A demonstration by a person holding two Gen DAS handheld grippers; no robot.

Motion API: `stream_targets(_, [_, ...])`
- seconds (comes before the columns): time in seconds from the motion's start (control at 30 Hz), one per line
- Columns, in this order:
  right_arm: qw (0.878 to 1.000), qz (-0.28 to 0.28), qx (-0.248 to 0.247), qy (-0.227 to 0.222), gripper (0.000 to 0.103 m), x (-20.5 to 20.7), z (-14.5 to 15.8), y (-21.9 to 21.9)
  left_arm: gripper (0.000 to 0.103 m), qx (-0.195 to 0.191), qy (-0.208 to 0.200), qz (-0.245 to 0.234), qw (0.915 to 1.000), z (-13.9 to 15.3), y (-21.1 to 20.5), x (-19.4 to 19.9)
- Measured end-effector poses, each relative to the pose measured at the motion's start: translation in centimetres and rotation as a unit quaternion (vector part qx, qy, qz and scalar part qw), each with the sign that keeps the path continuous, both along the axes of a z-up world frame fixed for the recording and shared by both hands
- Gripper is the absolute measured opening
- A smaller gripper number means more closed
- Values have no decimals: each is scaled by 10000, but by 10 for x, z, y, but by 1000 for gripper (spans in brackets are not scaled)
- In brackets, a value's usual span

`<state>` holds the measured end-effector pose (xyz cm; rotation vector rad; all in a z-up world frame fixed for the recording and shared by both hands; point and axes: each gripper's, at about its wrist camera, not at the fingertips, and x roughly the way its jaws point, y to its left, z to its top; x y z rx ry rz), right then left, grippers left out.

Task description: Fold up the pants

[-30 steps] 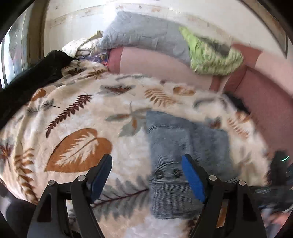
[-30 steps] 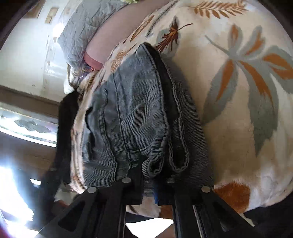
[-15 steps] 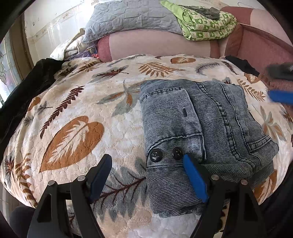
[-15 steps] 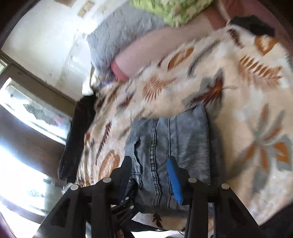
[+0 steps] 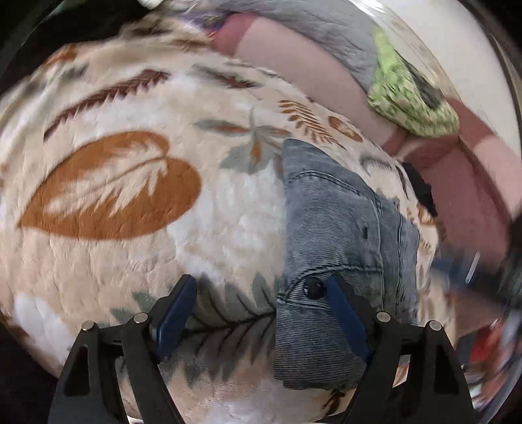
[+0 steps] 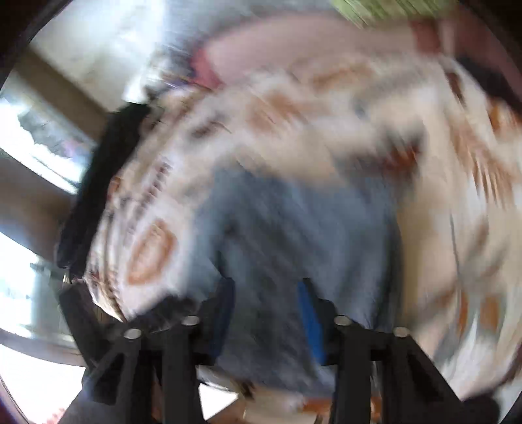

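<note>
Bright daylight; right wrist view heavily motion-blurred, left view's edges smeared

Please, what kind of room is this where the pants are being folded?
Most likely a living room or bedroom at home. The folded pants lie on a plush leaf-print blanket spread over a soft pink couch or daybed, with a grey pillow and green bedding piled on it.

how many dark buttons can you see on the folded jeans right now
1. One dark button shows on the jeans near their front edge, just left of the left gripper's right finger. Another may be hidden behind that finger, and the right wrist view is too blurred to tell.
</note>
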<state>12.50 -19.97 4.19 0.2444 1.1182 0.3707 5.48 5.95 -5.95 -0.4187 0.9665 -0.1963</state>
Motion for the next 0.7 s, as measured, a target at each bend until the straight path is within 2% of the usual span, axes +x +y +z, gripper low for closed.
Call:
stream_targets(0.03, [9999,37,17,-145,74,7,7,4,82,-8,10,4,10000,0,-1,1])
stream_targets(0.1, [9996,-80,-134,-255,77,34,3,6,82,-115,43,-9,9999,-3,2,2])
stream_targets(0.13, [9992,-253,-274,-123,77,44,-12,5,82,-128,22,-35,9999,-4,2,2])
stream_targets(0.2, [9924,-866,-538,696,76,55,-79,-25,82,-100,-33,-104,9999,-4,-1,0])
stream_targets(0.23, [9927,-960,-212,694,75,52,-92,-34,82,-139,-45,-201,9997,-4,-2,0])
stream_targets(0.27, [9945,-931,-187,437,73,46,-85,-36,82,-169,-40,-228,9996,-3,3,1])
stream_targets(0.3, [9943,-872,-392,479,72,45,-76,-30,82,-234,-47,-188,9995,-1,5,-1])
stream_targets(0.37, [9920,-827,-605,732,73,52,-61,-19,82,-678,-63,-9,9977,1,15,1])
stream_targets(0.4, [9923,-756,-666,722,74,54,-52,-15,82,-855,-45,67,9963,2,19,5])
stream_targets(0.43, [9940,-616,-732,524,74,57,-37,-4,82,-896,-12,67,9960,1,20,7])
stream_targets(0.5, [9941,-327,-1026,123,76,70,-8,27,82,-913,211,-110,9955,-6,12,16])
stream_targets(0.53, [9936,-163,-1114,58,86,78,-2,41,83,-834,249,-202,9960,-10,6,18])
stream_targets(0.6, [9884,458,-1435,174,91,114,-2,88,83,-573,99,-363,9977,-5,-6,16])
stream_targets(0.63, [9845,645,-1607,270,91,115,-3,99,83,-568,118,-476,9972,-5,-12,16])
stream_targets(0.7, [9736,1035,-1920,675,91,140,-24,135,83,-441,55,-512,9977,-5,-18,14])
